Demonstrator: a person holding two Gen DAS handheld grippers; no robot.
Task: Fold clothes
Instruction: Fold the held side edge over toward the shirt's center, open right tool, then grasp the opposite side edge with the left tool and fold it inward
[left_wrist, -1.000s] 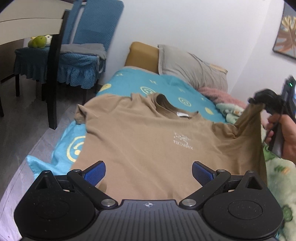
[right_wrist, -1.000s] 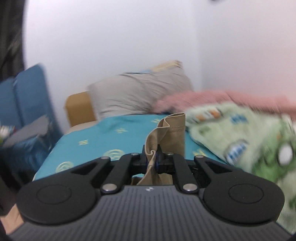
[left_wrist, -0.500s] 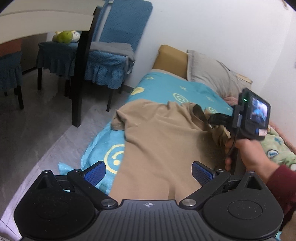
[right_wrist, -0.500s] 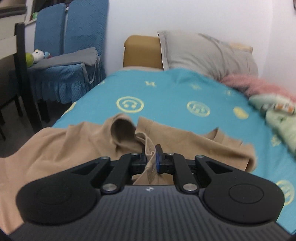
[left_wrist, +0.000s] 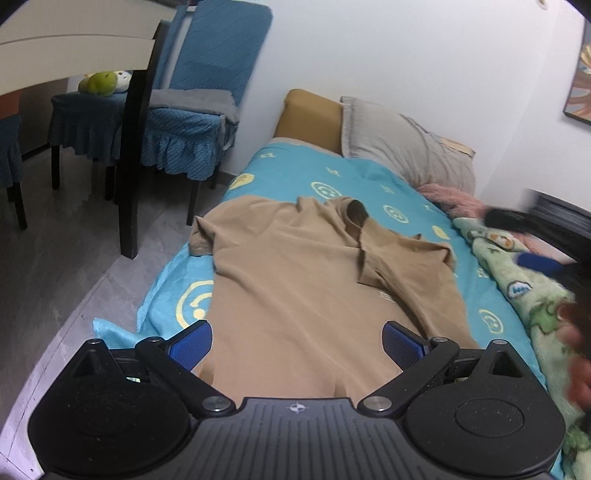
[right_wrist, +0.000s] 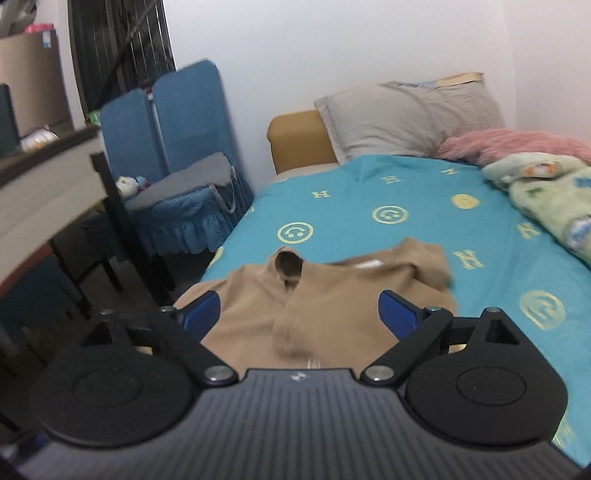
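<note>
Tan T-shirt (left_wrist: 295, 288) lies on the teal bedsheet (left_wrist: 369, 177), collar toward the pillow (left_wrist: 399, 144), one sleeve folded inward, long axis running straight ahead of left gripper (left_wrist: 295, 341) and right gripper (right_wrist: 299, 314), both spread wide and empty, hem nearest left.

T-shirt (left_wrist: 303, 280) on bedsheet (left_wrist: 369, 177) — pillow (left_wrist: 402, 144) behind

the tan t-shirt (left_wrist: 295, 280) ahead of the left gripper (left_wrist: 295, 341) is soft matt cloth. under it the turquoise bedsheet (left_wrist: 369, 177) looks smooth. both grippers' bodies are matt black ribbed plastic, pads (right_wrist: 201, 314) blue and textured.
</note>
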